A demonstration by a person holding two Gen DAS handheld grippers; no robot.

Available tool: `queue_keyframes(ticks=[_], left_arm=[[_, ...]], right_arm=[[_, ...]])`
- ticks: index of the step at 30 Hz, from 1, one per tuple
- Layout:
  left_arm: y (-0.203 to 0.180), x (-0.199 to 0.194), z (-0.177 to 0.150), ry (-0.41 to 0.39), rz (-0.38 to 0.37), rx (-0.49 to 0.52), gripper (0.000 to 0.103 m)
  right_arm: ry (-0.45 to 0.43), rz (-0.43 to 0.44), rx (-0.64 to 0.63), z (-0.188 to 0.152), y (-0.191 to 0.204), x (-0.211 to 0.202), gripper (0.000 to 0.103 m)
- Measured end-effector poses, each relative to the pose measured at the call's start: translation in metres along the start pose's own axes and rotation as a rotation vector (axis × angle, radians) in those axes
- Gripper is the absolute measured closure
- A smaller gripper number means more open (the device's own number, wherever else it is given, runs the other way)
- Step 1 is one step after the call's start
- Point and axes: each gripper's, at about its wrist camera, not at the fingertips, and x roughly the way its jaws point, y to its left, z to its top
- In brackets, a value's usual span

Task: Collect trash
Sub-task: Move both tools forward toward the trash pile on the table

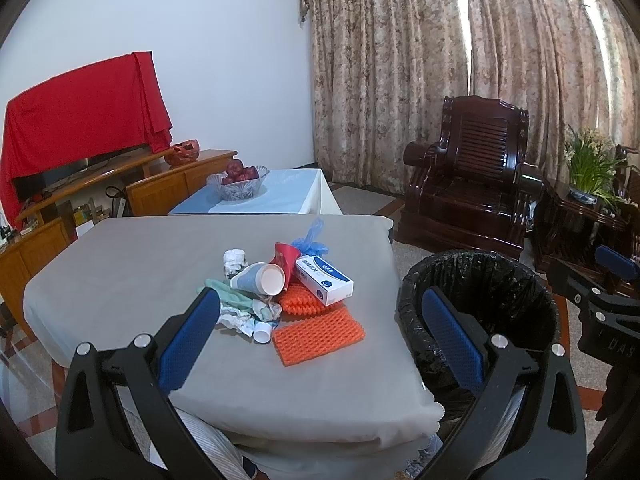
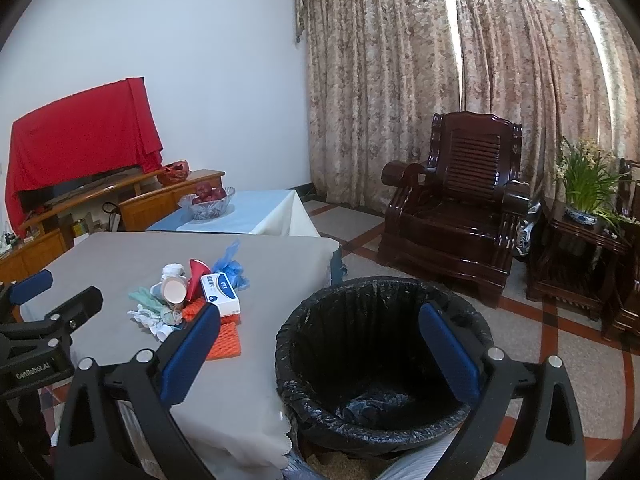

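Observation:
A pile of trash lies on the grey table point(image 1: 120, 264): a paper cup point(image 1: 260, 278) on its side, a white and blue box point(image 1: 324, 278), orange foam netting point(image 1: 318, 334), a red wrapper point(image 1: 285, 258), a blue plastic glove point(image 1: 314, 240), crumpled tissues point(image 1: 236, 260) and a small white cap point(image 1: 261, 335). The pile also shows in the right wrist view point(image 2: 192, 300). A black-lined trash bin point(image 2: 380, 360) stands on the floor to the right of the table. My left gripper point(image 1: 320, 328) is open and empty, above the table's near side. My right gripper point(image 2: 320, 336) is open and empty, over the bin's rim.
A second table point(image 1: 288, 196) with a glass fruit bowl point(image 1: 238, 184) stands behind. A wooden cabinet point(image 1: 80, 196) with a red cloth point(image 1: 80, 112) lines the left wall. A dark wooden armchair point(image 2: 456, 204) and a plant point(image 2: 584, 188) stand by the curtain.

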Motion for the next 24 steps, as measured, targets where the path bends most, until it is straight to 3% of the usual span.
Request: queue_keyframes(ticks=[6,9,17,24], left_arm=[[0.005,0.007,0.003,0.015,0.011,-0.007,0.005],[0.012,0.014,0.002,0.017,0.054,-0.015,0.005],[0.05,0.048,-0.005,0.051,0.168,-0.014,0.005],[0.089,0.087,-0.002,0.069,0.211,-0.067,0.005]], right_arm=[[0.011,0.008,0.005,0.003,0.001,0.006,0.006],[0.014,0.019,0.003,0.006,0.006,0.014,0.006],[0.05,0.081,-0.041,0.007,0.032,0.057,0.006],[0.102,0.185,-0.038,0.012,0.062,0.118,0.007]])
